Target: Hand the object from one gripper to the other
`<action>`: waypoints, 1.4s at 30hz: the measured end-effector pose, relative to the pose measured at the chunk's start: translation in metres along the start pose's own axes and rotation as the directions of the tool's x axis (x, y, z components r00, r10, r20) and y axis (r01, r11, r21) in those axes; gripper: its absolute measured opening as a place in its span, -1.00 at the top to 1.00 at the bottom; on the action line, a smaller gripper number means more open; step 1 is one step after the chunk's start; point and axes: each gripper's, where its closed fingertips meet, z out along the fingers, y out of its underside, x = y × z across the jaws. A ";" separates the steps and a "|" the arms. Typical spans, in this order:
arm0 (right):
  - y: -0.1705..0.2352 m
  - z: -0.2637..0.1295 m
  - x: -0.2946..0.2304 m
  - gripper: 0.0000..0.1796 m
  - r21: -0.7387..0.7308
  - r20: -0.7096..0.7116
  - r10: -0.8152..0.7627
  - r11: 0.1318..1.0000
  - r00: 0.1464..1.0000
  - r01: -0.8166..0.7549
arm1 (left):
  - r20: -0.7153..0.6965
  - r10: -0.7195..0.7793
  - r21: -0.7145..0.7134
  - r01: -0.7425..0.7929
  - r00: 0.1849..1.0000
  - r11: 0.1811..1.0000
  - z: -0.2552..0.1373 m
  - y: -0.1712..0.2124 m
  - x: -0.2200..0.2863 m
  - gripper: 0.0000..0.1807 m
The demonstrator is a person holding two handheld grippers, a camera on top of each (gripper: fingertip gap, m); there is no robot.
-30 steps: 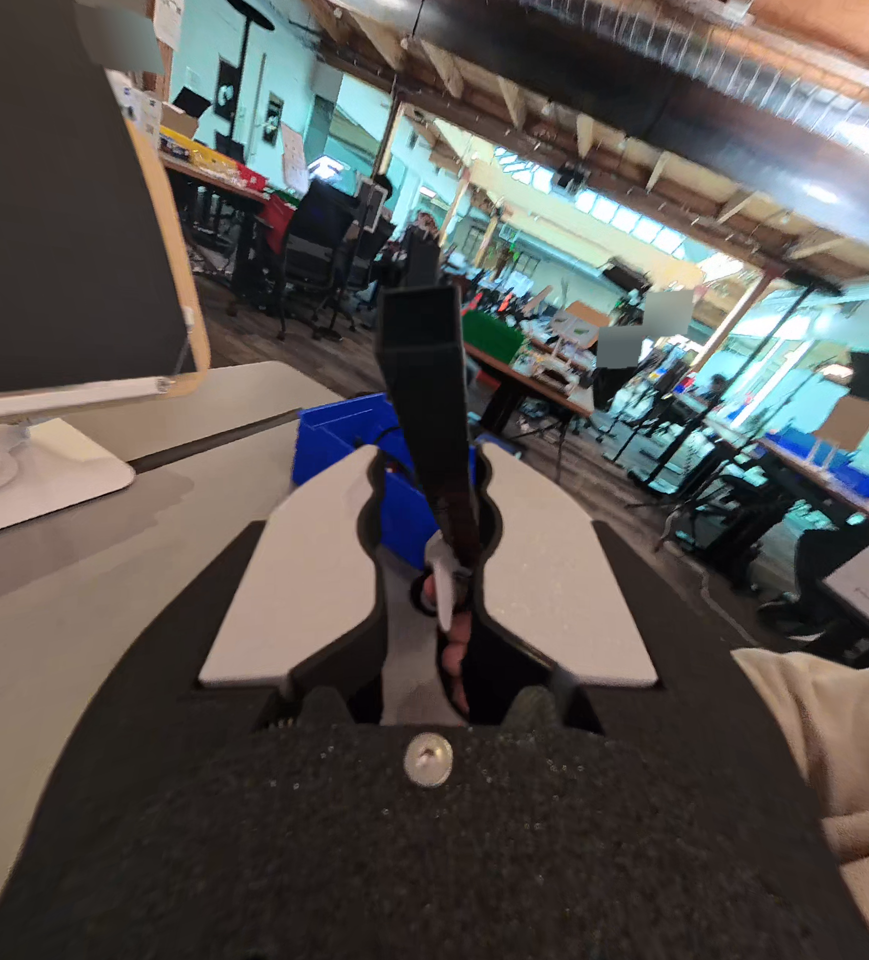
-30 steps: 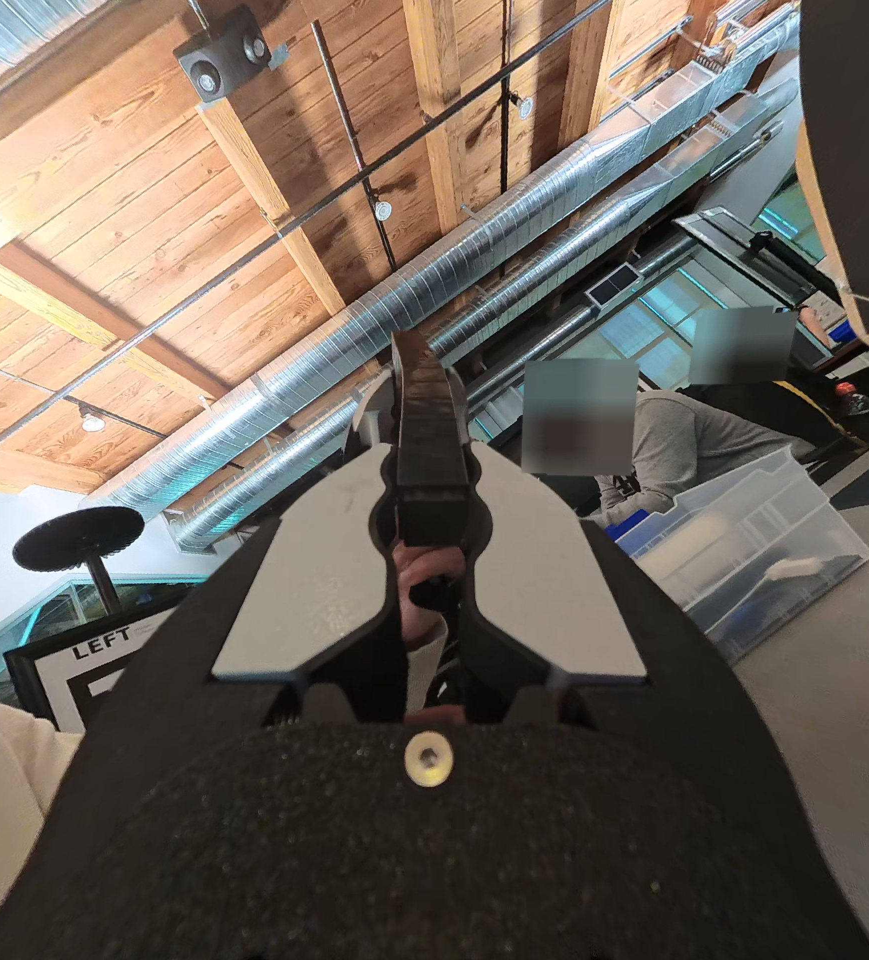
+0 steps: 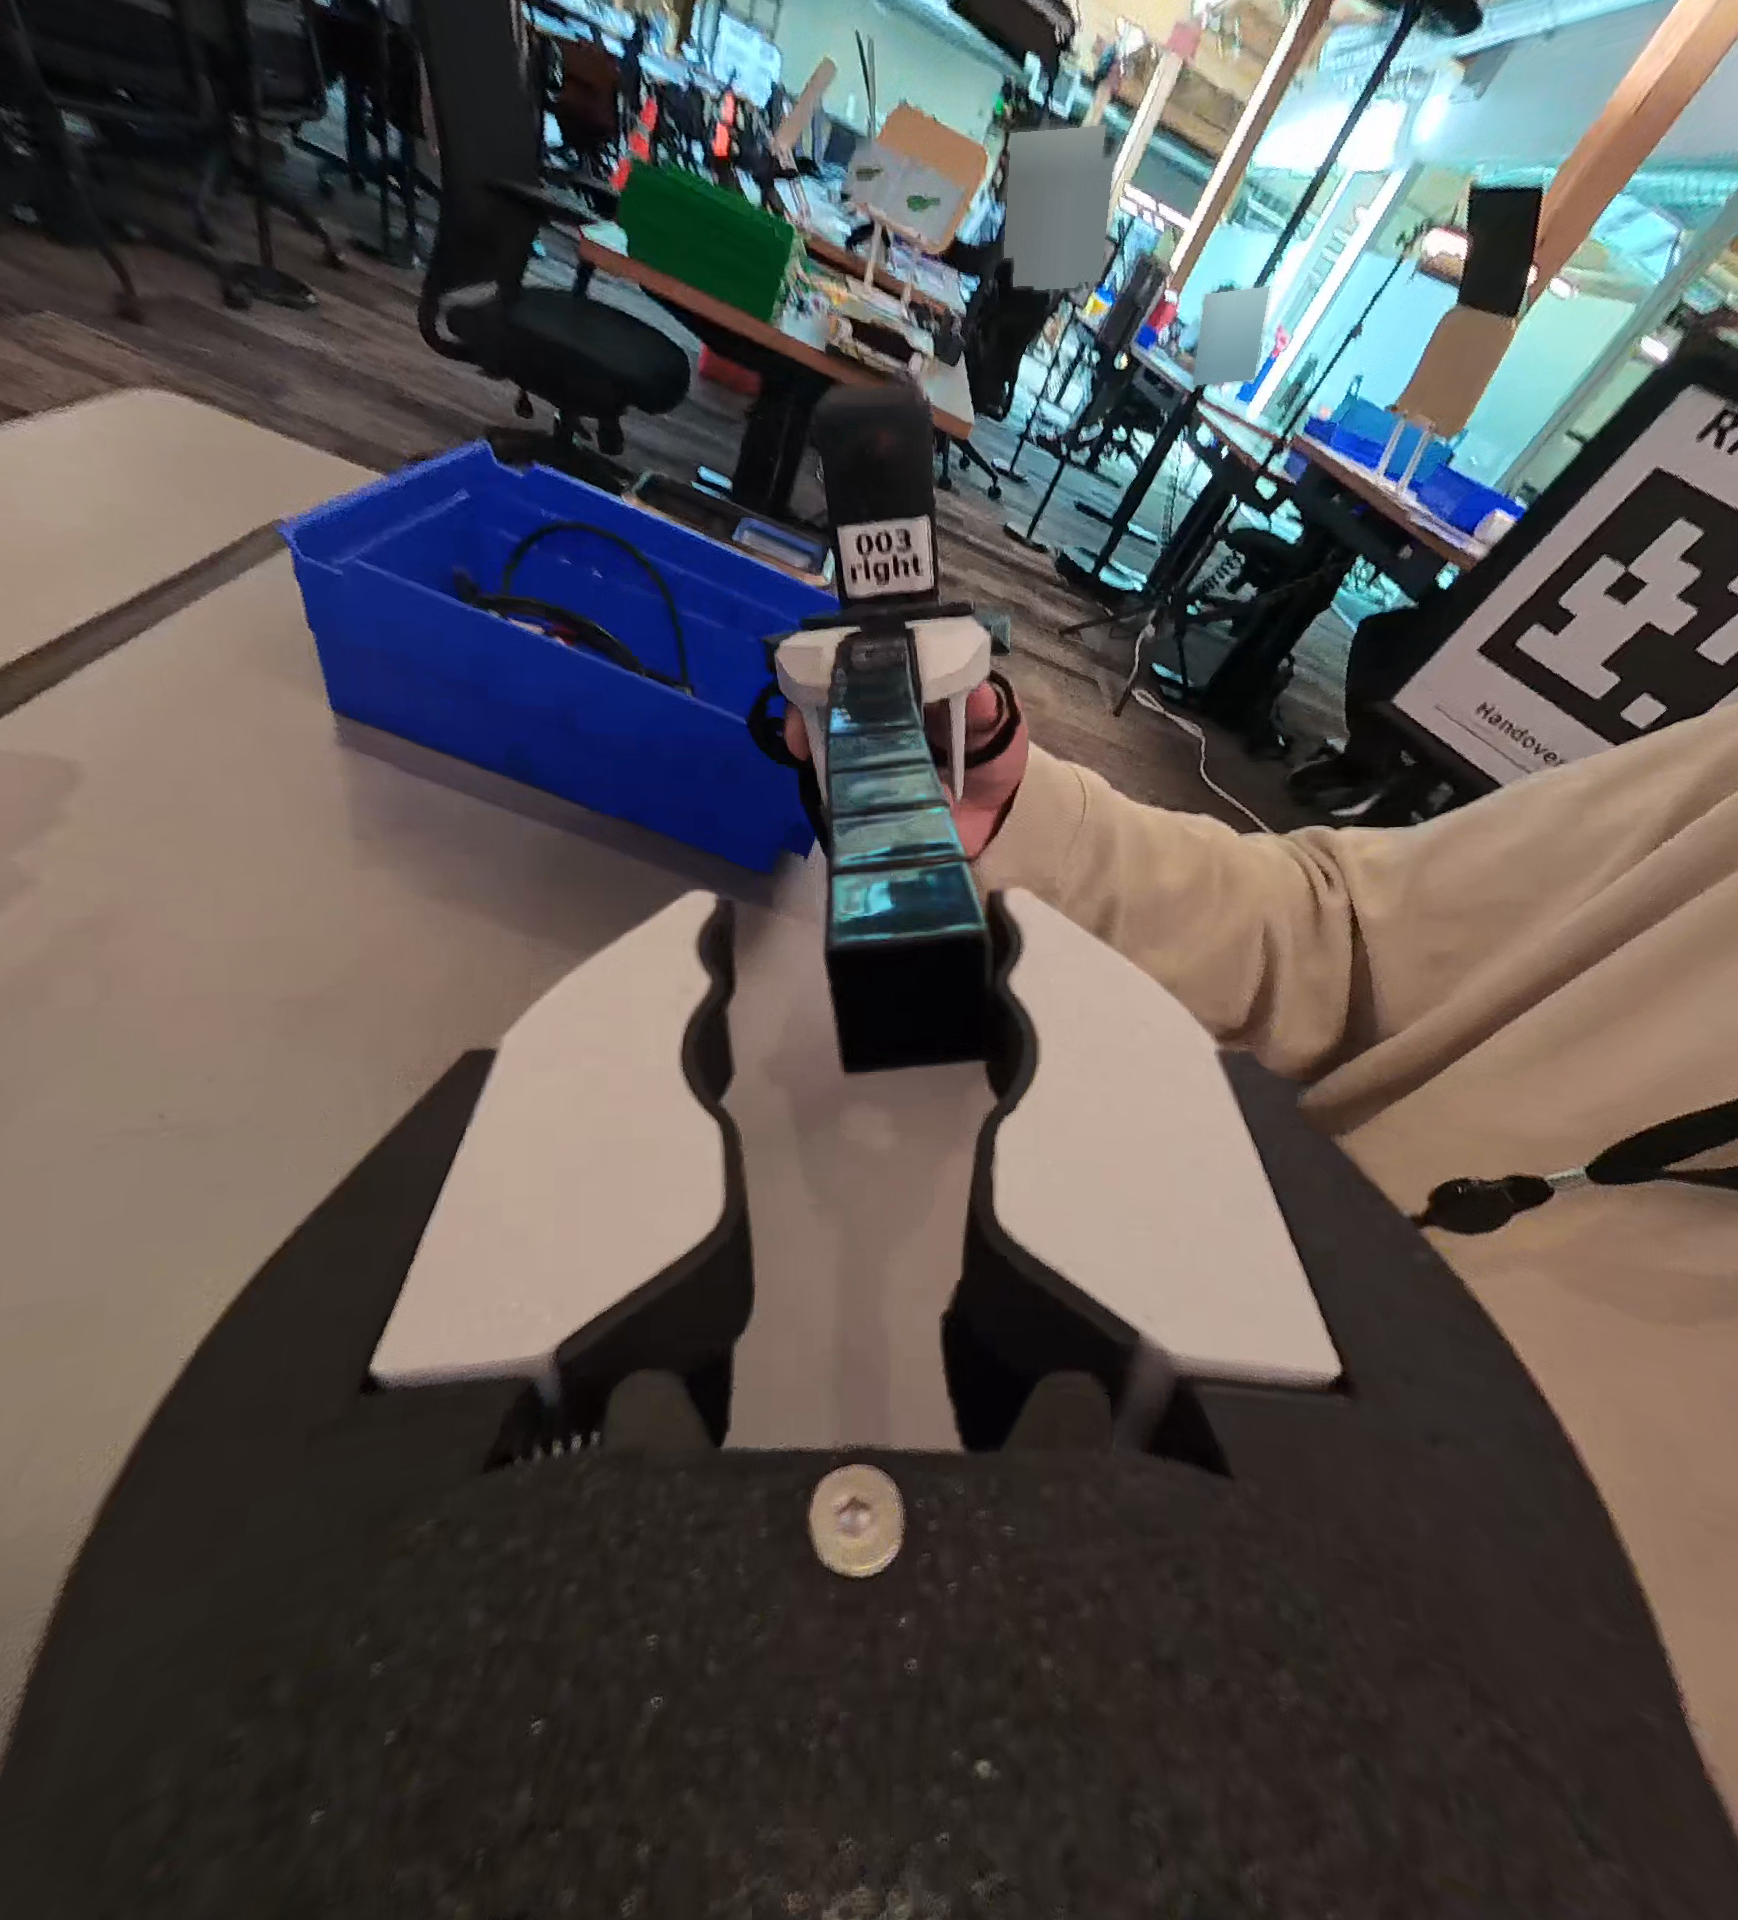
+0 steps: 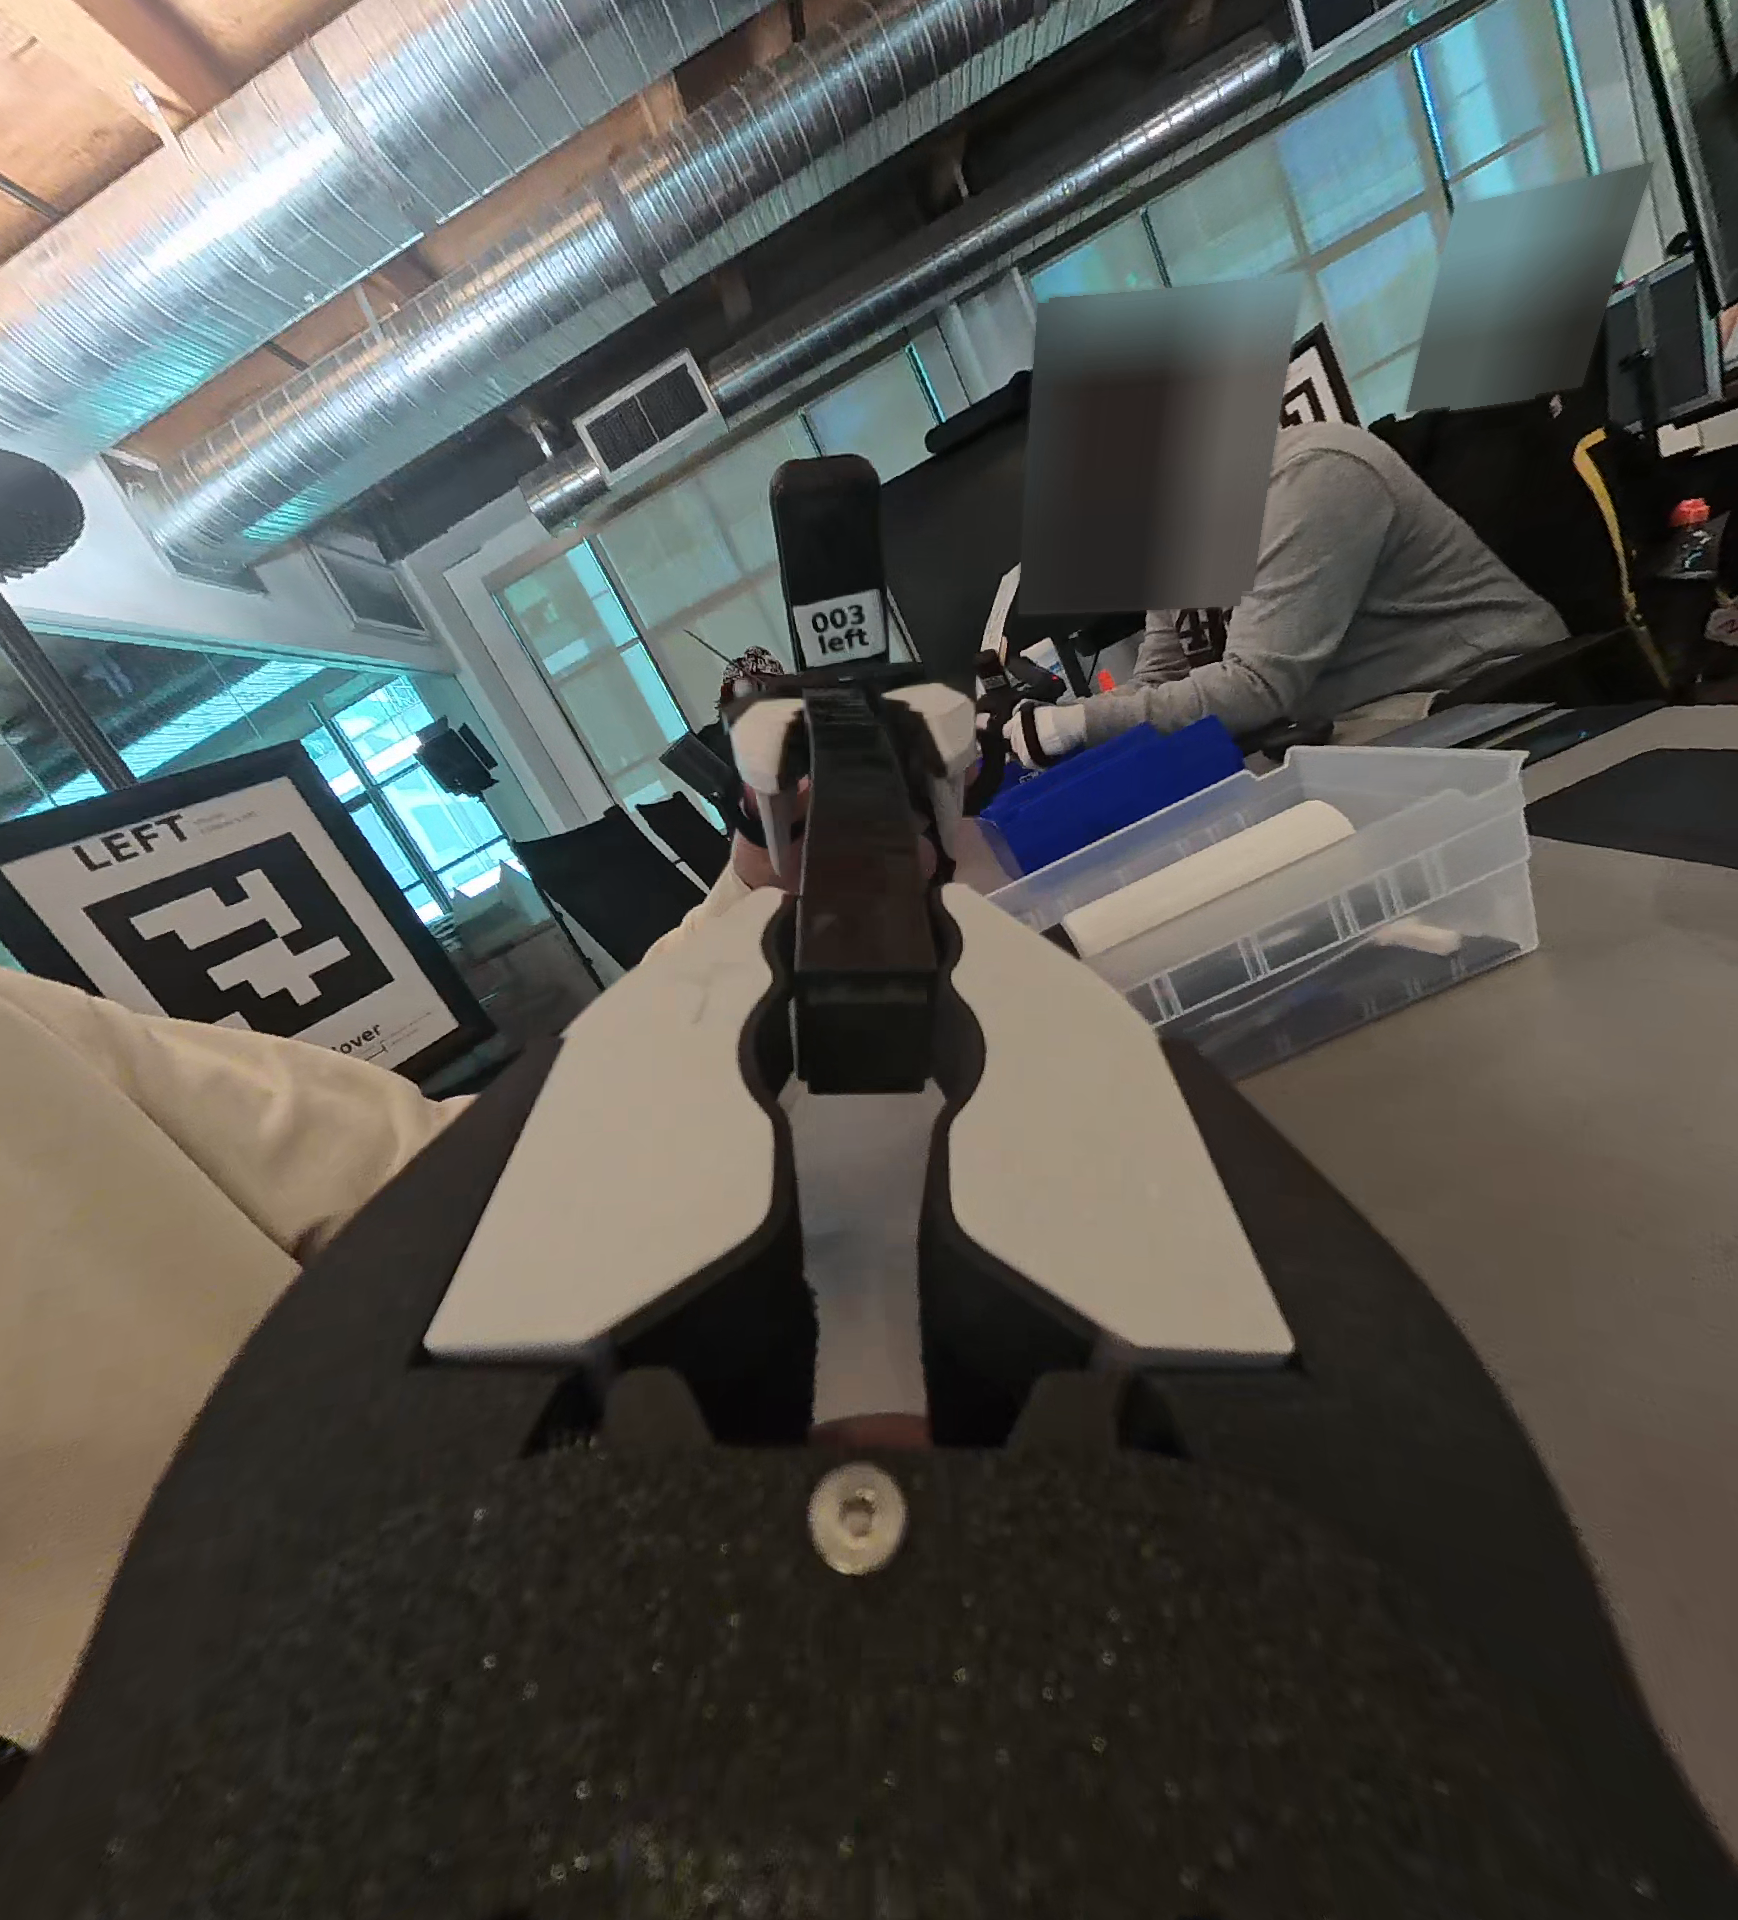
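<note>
Whereas both grippers clamped it a second ago, left gripper (image 3: 860, 987) now stands spread; black bar (image 3: 896, 831) hangs loose between its fingers, pinched only by right gripper (image 4: 863, 966). Judgement: release done, handover nearly complete.

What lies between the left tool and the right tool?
A long black segmented bar spans the gap from the left tool to the right tool. Both wrist views show it.
</note>
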 end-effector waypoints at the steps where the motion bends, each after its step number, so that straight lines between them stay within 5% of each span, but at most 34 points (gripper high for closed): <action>1: 0.002 0.000 0.001 0.75 -0.009 -0.006 0.000 1.000 1.000 0.000 | -0.008 0.002 -0.017 -0.002 1.000 1.000 0.003 0.003 0.000 0.63; 2: 0.004 0.001 0.004 0.75 -0.020 -0.021 -0.006 1.000 1.000 0.006 | -0.017 0.005 -0.020 -0.006 1.000 1.000 0.005 0.005 0.001 0.74; 11: -0.003 -0.004 0.010 0.74 -0.023 -0.112 -0.072 0.997 0.991 0.070 | -0.049 -0.020 0.099 0.025 0.999 0.995 0.011 -0.002 -0.007 0.76; 15: -0.013 -0.012 0.021 0.41 -0.043 -0.254 -0.225 0.974 0.941 0.221 | -0.068 -0.149 0.256 0.162 0.987 0.953 0.018 -0.013 -0.024 0.76; 19: -0.023 -0.028 0.035 0.36 -0.064 -0.412 -0.368 0.924 0.833 0.377 | -0.181 -0.307 0.480 0.357 0.934 0.801 0.010 -0.028 -0.042 0.76; 23: -0.019 -0.016 0.041 0.34 0.102 -0.452 -0.217 0.951 0.865 0.292 | -0.382 -0.285 0.614 0.472 0.879 0.633 0.006 -0.036 -0.035 0.75; 27: -0.015 0.022 0.018 0.28 0.350 -0.339 -0.052 0.920 0.939 0.178 | -0.533 -0.249 0.653 0.580 0.809 0.487 0.022 -0.026 -0.026 0.75; 33: -0.014 0.041 0.013 0.40 0.438 -0.348 0.076 0.894 0.934 0.091 | -0.536 -0.247 0.644 0.580 0.807 0.498 0.062 -0.010 -0.012 0.76; 36: -0.015 0.032 0.012 0.76 0.453 -0.342 0.085 0.888 0.936 0.085 | -0.509 -0.252 0.643 0.559 0.823 0.523 0.069 -0.009 -0.010 0.75; 42: -0.016 0.026 0.015 0.77 0.457 -0.341 0.094 0.886 0.936 0.077 | -0.439 -0.248 0.642 0.495 0.863 0.586 0.083 -0.002 -0.008 0.75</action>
